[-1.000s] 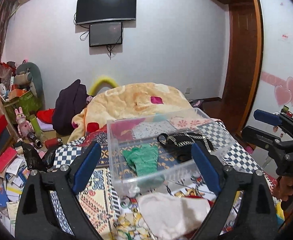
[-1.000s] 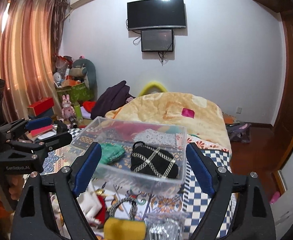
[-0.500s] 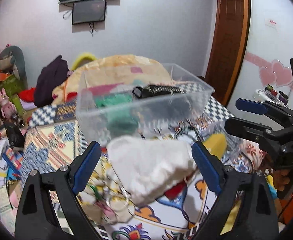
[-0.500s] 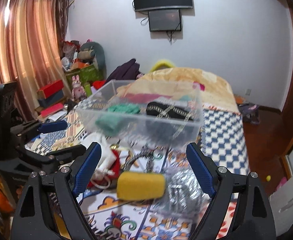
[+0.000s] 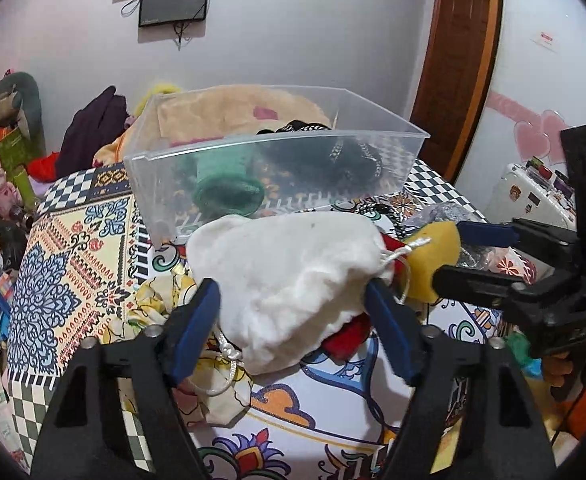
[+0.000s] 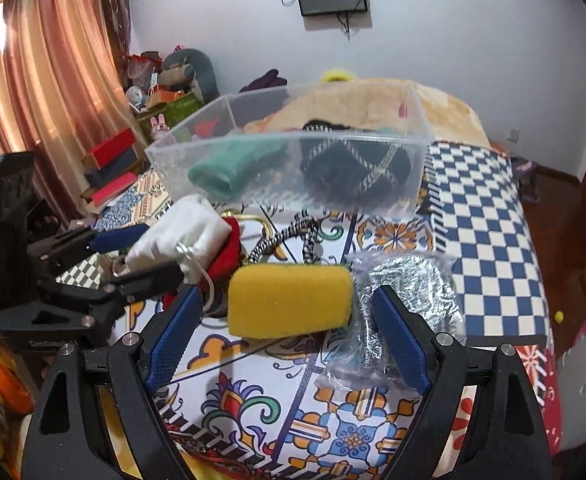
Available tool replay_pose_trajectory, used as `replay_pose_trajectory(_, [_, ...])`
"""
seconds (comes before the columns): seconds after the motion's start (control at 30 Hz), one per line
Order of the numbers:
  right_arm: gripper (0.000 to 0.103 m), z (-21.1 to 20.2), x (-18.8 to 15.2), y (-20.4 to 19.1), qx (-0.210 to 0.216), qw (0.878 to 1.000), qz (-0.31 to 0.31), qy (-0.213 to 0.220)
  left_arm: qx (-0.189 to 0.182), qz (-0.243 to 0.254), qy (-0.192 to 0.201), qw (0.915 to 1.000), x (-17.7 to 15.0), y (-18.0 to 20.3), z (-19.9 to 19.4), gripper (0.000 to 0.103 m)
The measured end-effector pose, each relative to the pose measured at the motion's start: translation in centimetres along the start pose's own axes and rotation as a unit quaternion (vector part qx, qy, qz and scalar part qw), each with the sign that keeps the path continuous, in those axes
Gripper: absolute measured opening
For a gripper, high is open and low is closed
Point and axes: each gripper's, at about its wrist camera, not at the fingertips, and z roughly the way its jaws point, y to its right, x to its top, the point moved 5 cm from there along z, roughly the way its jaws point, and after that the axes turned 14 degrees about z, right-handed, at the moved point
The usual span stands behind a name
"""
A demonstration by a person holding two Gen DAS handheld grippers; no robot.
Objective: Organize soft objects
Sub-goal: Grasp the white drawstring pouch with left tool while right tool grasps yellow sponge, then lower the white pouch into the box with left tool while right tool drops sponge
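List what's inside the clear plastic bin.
Inside the clear bin: a green knit piece and a black pouch with gold cord. Anything beneath them is hidden.

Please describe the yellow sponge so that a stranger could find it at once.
Start at the clear plastic box on the patterned bed cover. In front of it, nearer the camera, lies the yellow sponge, between a white pouch and a crinkly silver bag. It alone is a plain yellow block.
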Motion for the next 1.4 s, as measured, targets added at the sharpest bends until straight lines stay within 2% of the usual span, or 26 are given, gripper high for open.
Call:
replay_pose_trajectory(0.1, [0.083,0.2,-0.3,-0.2,-0.001,1.000,-0.001,-0.002,-0.018,0.006,0.007,0.9998,0.0,0.3,0.0,0.061])
replay_pose_trajectory(0.17, [0.069,0.3,-0.3,-0.4,-0.007,1.000,-0.006,-0.002,-0.017,0.013,0.005,0.9998,-0.2,0.4,0.2,0.054])
replay_pose_trajectory(0.23, [0.062,0.3,-0.3,-0.5,-0.009,1.000,-0.008,-0.002,-0.017,0.014,0.003,0.9998,-0.4,0.3,0.3,0.043])
replay_pose_trajectory(0.37, [0.058,-0.3,0.0,-0.4,-0.002,1.000,0.000,0.008,-0.022,-0.001,0.006,0.9997,-0.4,-0.4,0.2,0.031])
replay_pose_trajectory(0.5, [0.057,-1.0,0.5,-0.4,0.006,1.000,0.009,0.017,-0.019,-0.020,0.005,0.9996,-0.5,-1.4,-0.1,0.014])
replay_pose_trajectory(0.9, [0.057,-3.4,2.8,-1.0,0.014,0.998,0.012,0.058,0.001,-0.032,0.057,0.9979,2.2,-2.7,-3.8,0.010])
replay_pose_trajectory(1.13, [0.057,-4.6,4.3,-2.2,0.017,0.996,-0.005,0.086,0.005,-0.042,0.088,0.9953,5.0,-3.9,-5.4,0.010])
replay_pose_trajectory(1.4, [0.057,-4.2,6.7,-2.4,0.025,0.994,-0.005,0.104,0.019,-0.037,0.116,0.9924,8.8,-5.1,-6.3,0.010])
